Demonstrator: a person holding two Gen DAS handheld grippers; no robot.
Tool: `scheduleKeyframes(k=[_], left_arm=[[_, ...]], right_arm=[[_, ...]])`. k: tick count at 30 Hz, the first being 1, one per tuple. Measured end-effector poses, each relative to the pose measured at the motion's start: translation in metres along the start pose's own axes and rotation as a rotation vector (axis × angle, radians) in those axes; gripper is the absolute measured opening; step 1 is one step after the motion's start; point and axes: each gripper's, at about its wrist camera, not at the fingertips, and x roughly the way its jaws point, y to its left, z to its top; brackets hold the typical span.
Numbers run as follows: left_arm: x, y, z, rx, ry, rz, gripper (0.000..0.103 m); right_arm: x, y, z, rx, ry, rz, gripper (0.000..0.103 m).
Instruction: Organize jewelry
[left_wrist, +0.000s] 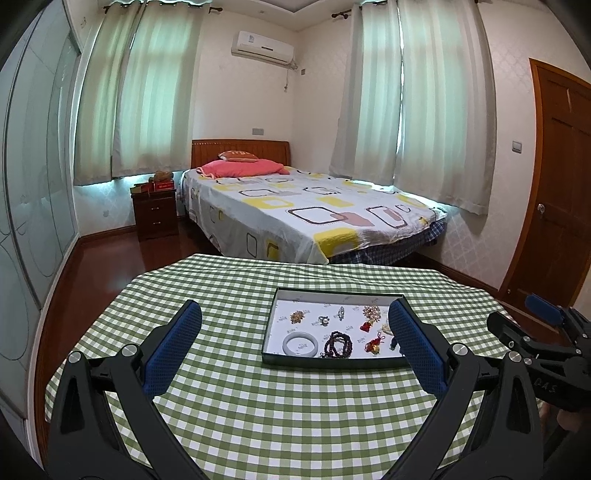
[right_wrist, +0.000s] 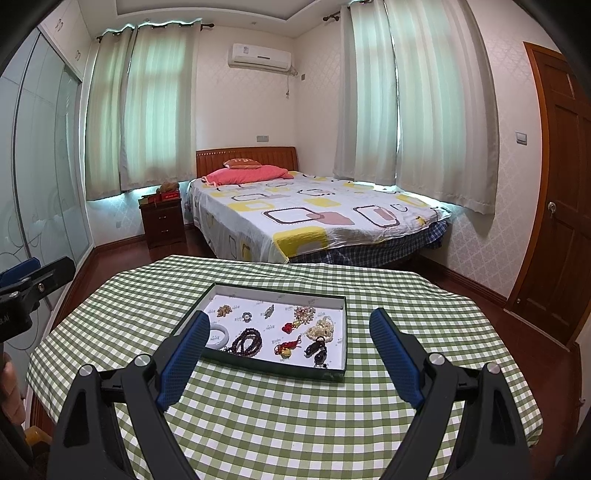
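Both the left tongs (left_wrist: 295, 339) and right tongs (right_wrist: 290, 345) hover spread and empty, tilted slightly down over the table (left_wrist: 258, 406), near the jewelry tray (right_wrist: 334, 371) lying ahead.

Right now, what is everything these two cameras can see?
tray: one, dark rim, white inside, on the table
bangle: one, pale grey-white, tray's near left corner
dark bead strand: one, brown, beside the bangle
pearl strand: one, cream, tray's right side
red charms: two, red and gold, tray's middle
ring: one, silver, tray's far half
tablecloth: one, green-white check
bed: one, patterned sheet, behind the table
nightstand: one, dark wood, left of the bed
door: one, brown, right
left gripper: open, empty
right gripper: open, empty
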Motion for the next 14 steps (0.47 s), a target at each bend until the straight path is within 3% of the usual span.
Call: scheduleKeyframes(k=[14], left_arm=[[0.020, 0.001, -0.010, 0.010, 0.046, -0.002, 0.098]], right_arm=[[0.006, -0.002, -0.004, 0.004, 0.011, -0.003, 0.085]])
